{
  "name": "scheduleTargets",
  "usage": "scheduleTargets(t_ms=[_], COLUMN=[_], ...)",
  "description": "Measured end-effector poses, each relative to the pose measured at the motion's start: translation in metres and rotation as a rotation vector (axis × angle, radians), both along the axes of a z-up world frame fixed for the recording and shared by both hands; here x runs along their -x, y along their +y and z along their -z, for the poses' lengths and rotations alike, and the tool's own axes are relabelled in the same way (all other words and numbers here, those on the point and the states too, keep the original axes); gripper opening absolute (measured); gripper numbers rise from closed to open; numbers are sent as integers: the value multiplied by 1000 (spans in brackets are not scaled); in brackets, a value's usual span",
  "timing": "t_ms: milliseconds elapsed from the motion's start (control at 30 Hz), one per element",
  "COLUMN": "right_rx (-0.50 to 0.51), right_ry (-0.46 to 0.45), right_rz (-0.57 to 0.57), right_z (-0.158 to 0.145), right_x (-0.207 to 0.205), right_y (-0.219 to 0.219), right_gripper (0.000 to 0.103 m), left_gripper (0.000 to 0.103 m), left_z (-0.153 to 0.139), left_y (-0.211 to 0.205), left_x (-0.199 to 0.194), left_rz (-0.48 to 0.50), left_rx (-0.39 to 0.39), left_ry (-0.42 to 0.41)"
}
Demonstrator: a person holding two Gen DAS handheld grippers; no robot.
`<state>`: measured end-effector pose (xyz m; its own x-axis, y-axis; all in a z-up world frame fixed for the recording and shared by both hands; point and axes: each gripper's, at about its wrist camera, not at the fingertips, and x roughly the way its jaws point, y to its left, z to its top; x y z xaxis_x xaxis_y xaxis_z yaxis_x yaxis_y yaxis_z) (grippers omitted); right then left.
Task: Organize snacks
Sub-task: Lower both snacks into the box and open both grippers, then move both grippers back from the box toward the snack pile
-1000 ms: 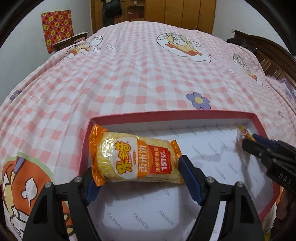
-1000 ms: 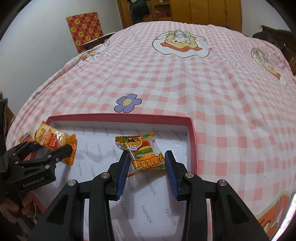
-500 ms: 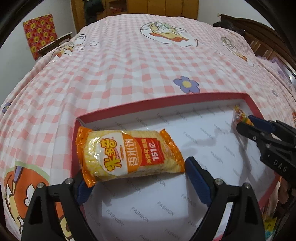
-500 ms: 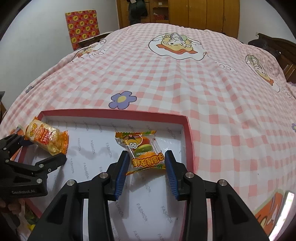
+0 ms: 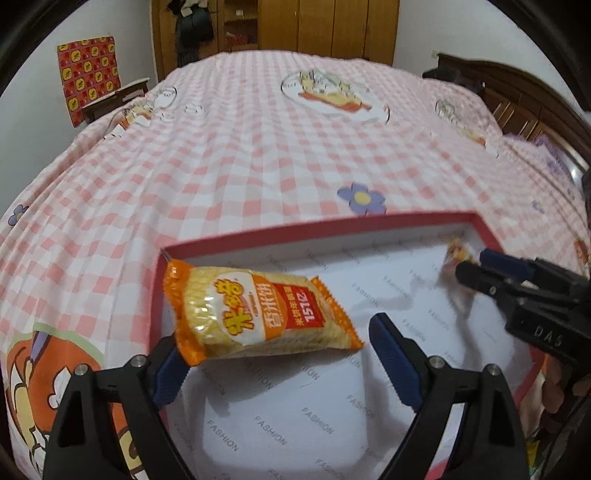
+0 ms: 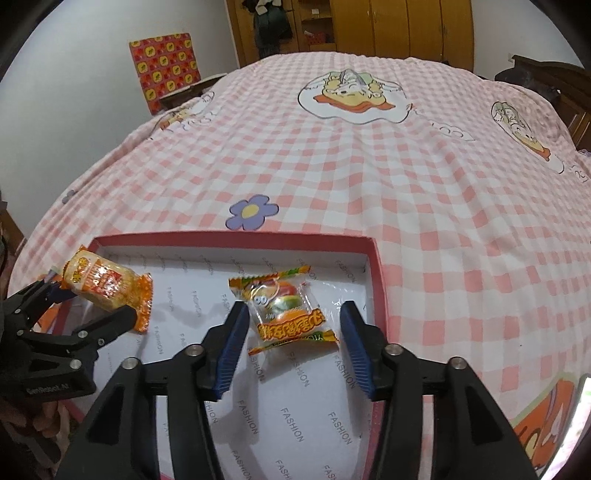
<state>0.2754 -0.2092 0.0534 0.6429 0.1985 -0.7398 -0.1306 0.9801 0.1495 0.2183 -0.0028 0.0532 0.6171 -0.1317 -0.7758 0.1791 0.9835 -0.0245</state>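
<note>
A shallow red-rimmed box (image 5: 317,225) (image 6: 229,236) with a white "FASHION" lining lies on the bed. An orange rice-cracker packet (image 5: 255,314) (image 6: 103,282) sits tilted at the box's left end. My left gripper (image 5: 273,343) (image 6: 92,302) is open around it; the packet's left end rests on the left finger and the right finger stands apart. A clear burger-gummy packet (image 6: 288,310) (image 5: 456,254) lies on the box floor near its right wall. My right gripper (image 6: 291,314) (image 5: 474,263) is open, with a gap on each side of the gummy.
The box sits on a pink checked bedsheet (image 5: 258,147) with cartoon prints. A dark wooden headboard (image 5: 517,96) runs along the right, and wooden wardrobes (image 6: 406,26) stand at the far end. A red patterned panel (image 5: 88,88) hangs on the left wall. A hand (image 6: 40,417) holds the left gripper.
Both grippers' fingers have spread wider and no longer press the packets. The rice-cracker packet has tipped, its right end dropping. The gummy packet stays on the box floor.
</note>
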Motion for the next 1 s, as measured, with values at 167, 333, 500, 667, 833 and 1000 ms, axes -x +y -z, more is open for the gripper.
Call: scheduleTargets(t_ms=[167,333,500,667,833,1000], right_rx=[-39,-49,-57,-66,-90,-90], right_ry=[-29,-52,-54,-47,-38,-25], right_rz=[-6,-30,-62,-78,-92,-97], right_z=[-15,-27,-33,-37,-36,-34], right_x=[8,20,31,48,69,92], right_y=[-5,-5,-1,-2,-5,-9], right_gripper=[55,56,56,57,57,57], left_gripper=[93,93,93,93,93,93], left_z=[-19,-33,-39,-40,-43,-44], left_y=[5,8,10,14,18,20], left_x=[5,14,22,39,66,97], left_rz=[-26,-41,-53,-64,-77,-82], left_rx=[51,69,57,75,77,81], left_ry=[-25,-49,-45,-32,-46,-55])
